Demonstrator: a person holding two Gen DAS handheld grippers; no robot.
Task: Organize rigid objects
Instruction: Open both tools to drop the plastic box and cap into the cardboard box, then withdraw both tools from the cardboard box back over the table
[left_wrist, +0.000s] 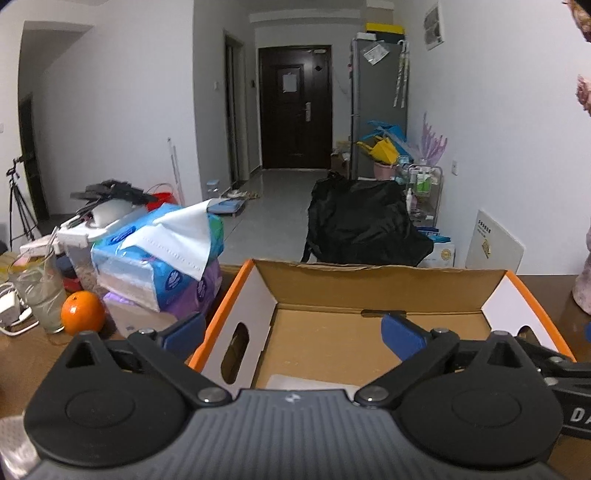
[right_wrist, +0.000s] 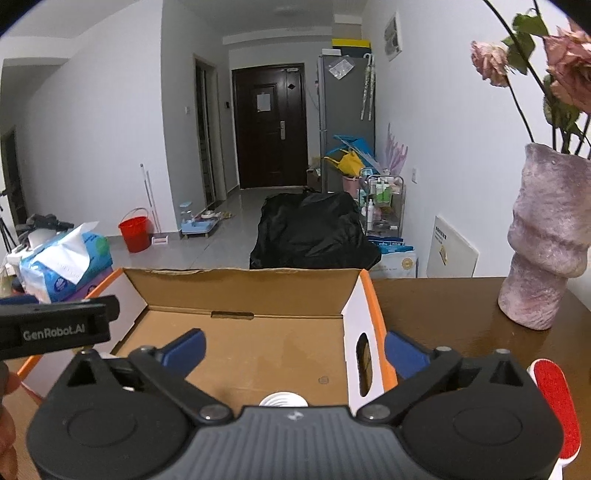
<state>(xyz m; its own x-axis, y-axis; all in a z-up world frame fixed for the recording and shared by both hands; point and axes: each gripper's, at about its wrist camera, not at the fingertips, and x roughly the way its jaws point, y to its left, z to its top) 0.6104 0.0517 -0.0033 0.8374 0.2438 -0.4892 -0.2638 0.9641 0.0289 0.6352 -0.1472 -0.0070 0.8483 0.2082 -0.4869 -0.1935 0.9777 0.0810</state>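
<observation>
Over the cardboard box, both grippers (left gripper, right gripper) gaped empty; its light, stiff walls probably suited gripping at the handle cutout.

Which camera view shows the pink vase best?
The right wrist view: the pink vase stands whole on the table, stems included. The left wrist view catches only a sliver at its right edge.

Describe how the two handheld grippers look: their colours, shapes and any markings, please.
Both look alike. The left gripper and right gripper each have a grey ribbed body bearing a small white logo, two round black housings, black linkage arms with silver pivot screws, and flat blue fingers. In the right wrist view, the left gripper's black side shows white "GenRobot.AI" lettering. No cables are visible.
</observation>
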